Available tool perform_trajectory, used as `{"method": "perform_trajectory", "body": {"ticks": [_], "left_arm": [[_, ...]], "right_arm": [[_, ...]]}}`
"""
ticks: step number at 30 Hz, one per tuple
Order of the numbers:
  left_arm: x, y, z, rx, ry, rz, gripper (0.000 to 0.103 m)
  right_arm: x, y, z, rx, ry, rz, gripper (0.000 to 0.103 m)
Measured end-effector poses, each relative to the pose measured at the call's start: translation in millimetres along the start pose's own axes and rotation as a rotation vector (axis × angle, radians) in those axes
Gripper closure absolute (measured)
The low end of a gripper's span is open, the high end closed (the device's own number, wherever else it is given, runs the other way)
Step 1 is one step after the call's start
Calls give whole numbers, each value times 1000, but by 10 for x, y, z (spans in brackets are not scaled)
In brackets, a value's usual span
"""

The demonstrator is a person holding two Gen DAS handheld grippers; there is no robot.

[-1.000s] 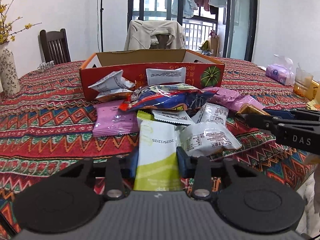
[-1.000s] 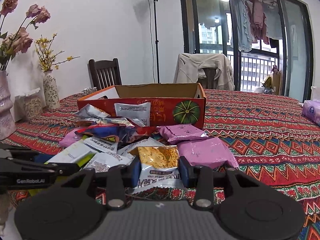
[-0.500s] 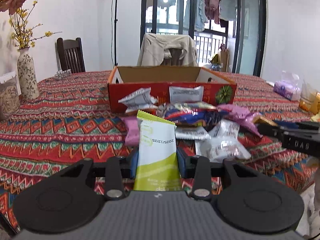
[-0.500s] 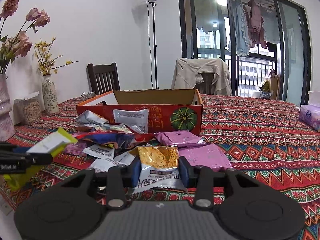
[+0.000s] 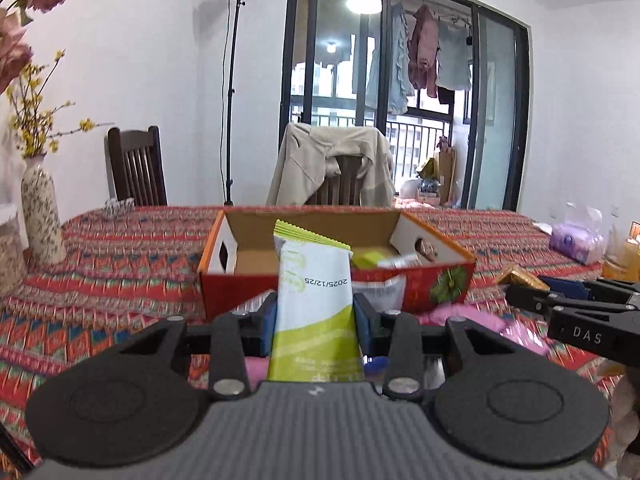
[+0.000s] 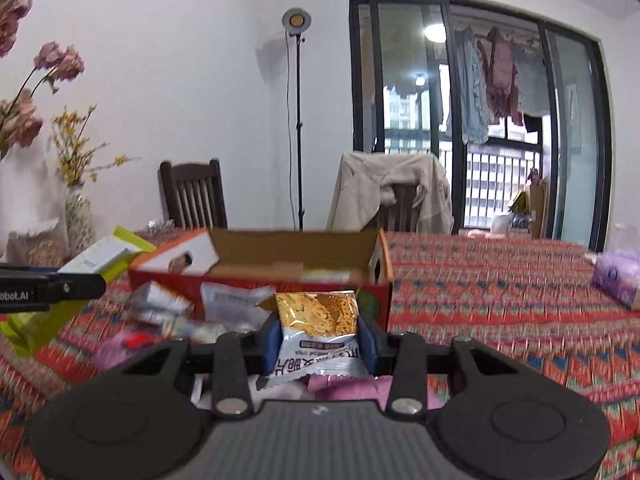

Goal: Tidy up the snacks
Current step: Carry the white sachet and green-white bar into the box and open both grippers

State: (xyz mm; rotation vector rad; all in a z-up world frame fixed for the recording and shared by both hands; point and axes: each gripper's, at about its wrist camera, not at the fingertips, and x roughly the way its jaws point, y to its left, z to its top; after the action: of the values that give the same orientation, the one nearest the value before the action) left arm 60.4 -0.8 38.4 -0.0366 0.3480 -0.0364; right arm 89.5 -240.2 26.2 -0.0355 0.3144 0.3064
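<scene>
My left gripper [image 5: 315,322] is shut on a white and green snack packet [image 5: 314,300], held upright above the table in front of the open red cardboard box [image 5: 416,288]. My right gripper [image 6: 319,340] is shut on a golden and white chip packet [image 6: 318,330], also lifted, facing the same red box [image 6: 280,280]. A heap of loose snack packets [image 6: 188,316] lies against the box's front wall. Inside the box a few packets [image 5: 380,258] show. Each gripper appears at the edge of the other's view.
A patterned red tablecloth [image 6: 500,300] covers the table. A flower vase [image 5: 40,216] stands at the left. A purple tissue pack [image 5: 576,236] and a glass sit at the right edge. Two chairs stand behind the table, one draped with a beige jacket [image 5: 332,168].
Both grippers have risen with their packets, so the views now look over the box's front wall into it. The snack heap has dropped low in both views.
</scene>
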Motion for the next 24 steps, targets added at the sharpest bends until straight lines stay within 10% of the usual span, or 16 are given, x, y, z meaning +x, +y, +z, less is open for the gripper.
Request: {"method": "perform_trajectory", "body": {"ticks": [24], "left_arm": [[1516, 244, 813, -128, -50, 56, 64]], "right_arm": [[1794, 89, 874, 98, 19, 8, 64]]}}
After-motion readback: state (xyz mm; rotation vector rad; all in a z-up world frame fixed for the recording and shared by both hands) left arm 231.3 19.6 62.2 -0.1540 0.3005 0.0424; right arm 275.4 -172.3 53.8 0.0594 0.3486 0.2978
